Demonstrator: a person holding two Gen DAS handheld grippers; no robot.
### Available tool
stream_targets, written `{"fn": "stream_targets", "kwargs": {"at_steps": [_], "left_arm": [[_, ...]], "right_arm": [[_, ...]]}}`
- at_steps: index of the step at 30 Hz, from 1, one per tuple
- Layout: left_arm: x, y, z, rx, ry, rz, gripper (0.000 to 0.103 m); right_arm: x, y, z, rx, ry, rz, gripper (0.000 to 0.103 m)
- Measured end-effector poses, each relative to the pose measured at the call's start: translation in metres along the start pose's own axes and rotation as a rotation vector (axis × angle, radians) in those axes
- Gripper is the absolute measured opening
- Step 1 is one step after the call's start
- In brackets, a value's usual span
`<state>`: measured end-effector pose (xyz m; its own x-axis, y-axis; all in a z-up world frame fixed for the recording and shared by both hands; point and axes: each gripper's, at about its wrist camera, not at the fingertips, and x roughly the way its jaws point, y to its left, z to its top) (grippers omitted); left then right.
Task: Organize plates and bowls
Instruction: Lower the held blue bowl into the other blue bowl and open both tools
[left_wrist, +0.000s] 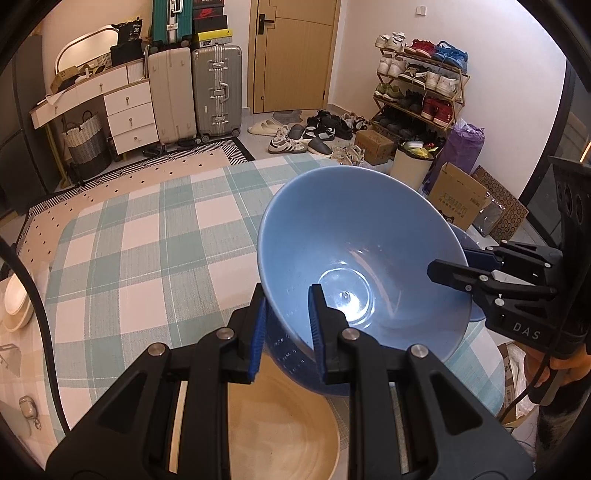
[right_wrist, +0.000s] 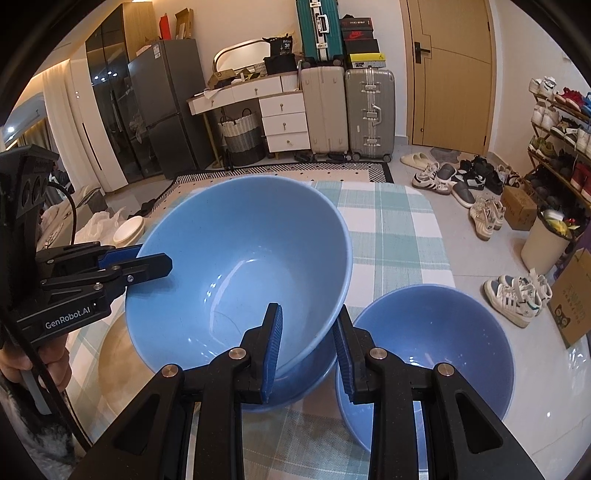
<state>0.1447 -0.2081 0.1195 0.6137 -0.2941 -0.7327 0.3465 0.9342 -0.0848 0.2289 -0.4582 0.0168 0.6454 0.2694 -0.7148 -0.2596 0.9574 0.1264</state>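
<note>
The large pale-blue ceramic bowl (left_wrist: 354, 258) is held between both tools at once: the left hand-held gripper (left_wrist: 288, 325) pinches its rim on the person's left side, one blue pad inside the wall and one outside, and the right hand-held gripper (right_wrist: 308, 345) pinches the opposite rim the same way, so neither stands spread. The bowl hangs tilted, its mouth turned up and toward the near edge of the surface (left_wrist: 147, 236), a rounded top under a green-and-white checked cloth. Its foot sits over, and seems to be nesting into, a second blue bowl (right_wrist: 295, 387) of which only a band of rim shows beneath; whether the two already touch cannot be told. The relation that matters is vertical: the carried bowl lies straight ahead of and below both wrists, and its axis must come upright over the lower bowl before it can seat. Just to the right of this pair stands a smaller blue bowl (right_wrist: 436, 347), empty and close to the right tool's outer finger. To the left, under the left tool, lies a shallow tan wooden plate (left_wrist: 280, 424). Both hands are equally near, so I judge lowering evenly the coming need.
</note>
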Motion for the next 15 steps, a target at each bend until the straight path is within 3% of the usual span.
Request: {"fn": "stream_targets", "kwargs": {"at_steps": [15], "left_arm": [[0.048,0.02,-0.024,-0.009,0.059,0.01,0.018]], "right_arm": [[0.032,-0.003,-0.015,-0.01,0.062,-0.014,0.028]]}}
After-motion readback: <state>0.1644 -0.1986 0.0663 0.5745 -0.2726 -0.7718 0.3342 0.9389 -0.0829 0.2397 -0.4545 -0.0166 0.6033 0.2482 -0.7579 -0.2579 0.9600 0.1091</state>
